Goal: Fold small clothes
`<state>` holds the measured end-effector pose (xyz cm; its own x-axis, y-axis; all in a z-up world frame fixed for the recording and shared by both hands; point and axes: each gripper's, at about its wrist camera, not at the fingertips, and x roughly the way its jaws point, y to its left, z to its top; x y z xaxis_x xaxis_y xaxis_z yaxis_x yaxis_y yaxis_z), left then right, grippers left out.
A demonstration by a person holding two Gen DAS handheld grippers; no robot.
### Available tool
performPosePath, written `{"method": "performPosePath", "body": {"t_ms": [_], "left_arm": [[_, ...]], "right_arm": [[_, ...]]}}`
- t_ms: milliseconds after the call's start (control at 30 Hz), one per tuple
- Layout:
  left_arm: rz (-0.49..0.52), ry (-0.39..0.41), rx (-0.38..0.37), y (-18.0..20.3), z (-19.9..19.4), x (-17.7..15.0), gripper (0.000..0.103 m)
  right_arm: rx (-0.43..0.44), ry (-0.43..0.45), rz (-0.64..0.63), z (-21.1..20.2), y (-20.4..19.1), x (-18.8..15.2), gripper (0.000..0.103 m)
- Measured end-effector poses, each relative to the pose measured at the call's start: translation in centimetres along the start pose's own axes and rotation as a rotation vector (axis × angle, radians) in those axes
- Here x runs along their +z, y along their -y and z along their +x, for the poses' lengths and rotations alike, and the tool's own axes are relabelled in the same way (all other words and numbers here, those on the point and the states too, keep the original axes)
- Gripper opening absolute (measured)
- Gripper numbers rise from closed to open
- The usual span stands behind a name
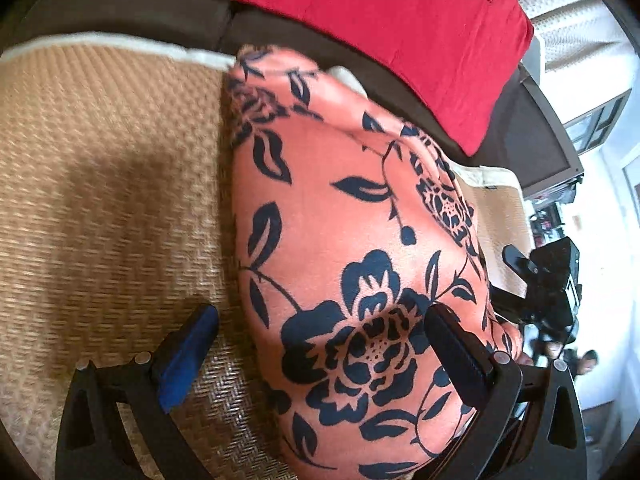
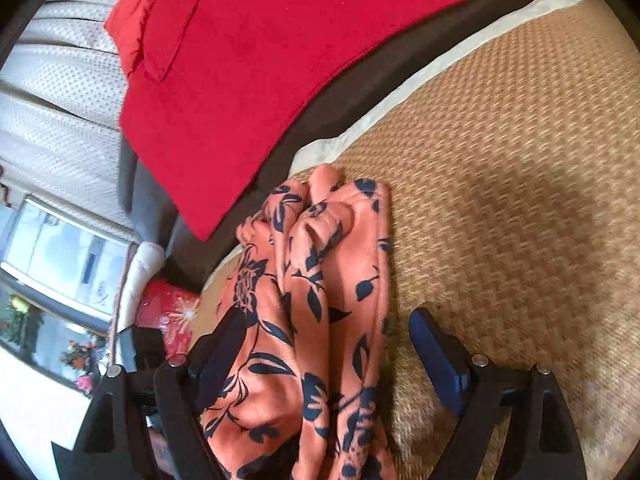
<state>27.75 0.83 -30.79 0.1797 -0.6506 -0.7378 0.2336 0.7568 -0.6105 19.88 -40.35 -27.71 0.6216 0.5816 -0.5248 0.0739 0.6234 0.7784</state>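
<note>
One piece of clothing is in play: an orange garment with a dark blue flower print, lying on a woven straw mat that covers a dark sofa seat. In the right wrist view it is bunched into long folds whose axis runs away from the camera toward the sofa back; in the left wrist view it spreads as a smooth, rounded sheet along the same line.

The garment runs straight in between the fingers of both tools. The left hand-held gripper has its fingers well apart, the cloth filling the right half of the gap and passing under or against the right finger, bare mat under the left one. The right hand-held gripper is likewise spread wide, the cloth lying against its left finger and clear of its right. Neither appears clamped on the fabric. Both seem about equally near; I judge the next grasp depends on closing across the near edge.

Beyond the mat lies one red cloth over the sofa back, with a pale curtain behind it.
</note>
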Motion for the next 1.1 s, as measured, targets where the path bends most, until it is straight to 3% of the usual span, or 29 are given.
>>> {"method": "performPosePath", "body": {"t_ms": [100,300,500,600,667,833,900,1100], "left_arm": [[-0.002,-0.001,-0.050,-0.4,0.0,0.3,0.102],[-0.039,-0.025,-0.157,-1.1,0.6,1.3,0.102],[-0.015,-0.006,-0.128,0.5,0.9,1.2,0.102],[-0.016,0.025,-0.133,0.6,0.4,1.4,0.101],[-0.007,0.045,-0.116,0.7,0.1,1.4,0.097],[0.001,0.073,-0.072,0.9,-1.0,1.5,0.072],[0.016,0.086,-0.062,0.9,-1.9,1.1,0.067],[0.058,0.157,-0.057,2.6,-5.3,0.1,0.065]], "right_arm": [[0.056,-0.019,-0.047,0.4,-0.1,-0.4,0.085],[0.032,-0.064,-0.184,2.4,-2.4,-1.6,0.087],[0.010,-0.068,-0.239,4.6,-4.4,-2.7,0.087],[0.005,-0.071,-0.257,5.8,-5.4,-3.4,0.081],[0.012,-0.084,-0.249,6.5,-5.8,-3.8,0.072],[0.001,-0.066,-0.255,6.3,-6.6,-4.0,0.060],[-0.007,-0.048,-0.264,6.1,-7.2,-4.1,0.057],[-0.013,-0.002,-0.310,4.0,-9.1,-5.0,0.055]]}}
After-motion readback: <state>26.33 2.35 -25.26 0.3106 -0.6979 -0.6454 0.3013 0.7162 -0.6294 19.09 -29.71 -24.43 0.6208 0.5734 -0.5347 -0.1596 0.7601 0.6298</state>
